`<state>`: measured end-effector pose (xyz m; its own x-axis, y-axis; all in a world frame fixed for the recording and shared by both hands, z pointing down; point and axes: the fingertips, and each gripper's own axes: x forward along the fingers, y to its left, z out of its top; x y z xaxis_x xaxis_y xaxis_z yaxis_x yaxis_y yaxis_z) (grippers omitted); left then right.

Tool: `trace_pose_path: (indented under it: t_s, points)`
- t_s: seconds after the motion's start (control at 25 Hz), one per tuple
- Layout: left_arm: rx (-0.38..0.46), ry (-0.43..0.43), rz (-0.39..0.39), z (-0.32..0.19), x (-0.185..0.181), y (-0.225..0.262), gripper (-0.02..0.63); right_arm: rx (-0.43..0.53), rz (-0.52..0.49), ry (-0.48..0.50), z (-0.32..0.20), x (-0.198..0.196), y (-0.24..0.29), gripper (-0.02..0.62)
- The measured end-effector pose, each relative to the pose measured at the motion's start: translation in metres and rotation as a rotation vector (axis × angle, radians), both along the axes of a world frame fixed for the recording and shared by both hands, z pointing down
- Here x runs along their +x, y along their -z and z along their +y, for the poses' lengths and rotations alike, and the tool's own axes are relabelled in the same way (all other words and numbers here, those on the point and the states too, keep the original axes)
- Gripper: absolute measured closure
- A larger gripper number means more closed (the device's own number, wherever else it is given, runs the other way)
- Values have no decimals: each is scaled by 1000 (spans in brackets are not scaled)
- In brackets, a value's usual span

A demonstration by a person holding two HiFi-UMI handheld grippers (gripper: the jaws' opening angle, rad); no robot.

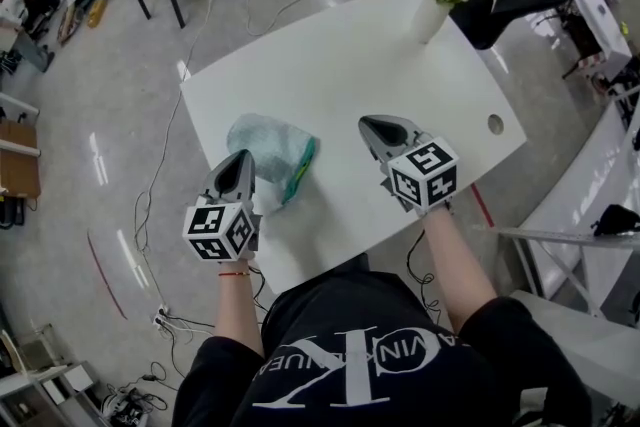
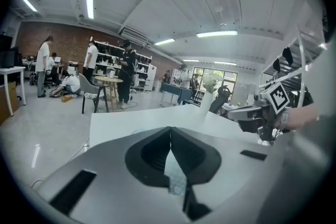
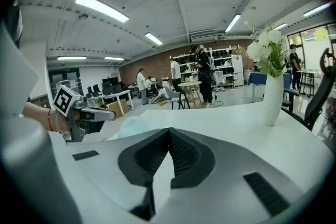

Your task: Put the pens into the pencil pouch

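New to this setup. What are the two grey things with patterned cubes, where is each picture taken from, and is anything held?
No robot here: a person holds a two-jaw gripper in each hand; the patterned cubes belong to them. One picture comes from a camera on the person's head, looking down; the other two from cameras riding on each gripper, looking along its jaws. The left gripper and right gripper hang above a white table, both with jaws together and nothing between them. On the table lie a pale blue-green pouch, beside the left gripper, and at the far end a white vase of white flowers. No pens show in any view.
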<state>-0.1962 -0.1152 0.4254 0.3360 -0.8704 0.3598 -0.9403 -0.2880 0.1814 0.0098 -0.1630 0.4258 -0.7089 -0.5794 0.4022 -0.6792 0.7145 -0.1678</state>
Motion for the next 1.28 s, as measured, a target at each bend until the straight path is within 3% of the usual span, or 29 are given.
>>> trace_pose_path:
  t_s: [0.52,1.28]
  points:
    - [127,41,-6,-2,-14,54,601,91,-66,-15,-4,0,46,586]
    - [244,107,-7,4,-42,99,601,157,-115,-23,-3,-7,84,586]
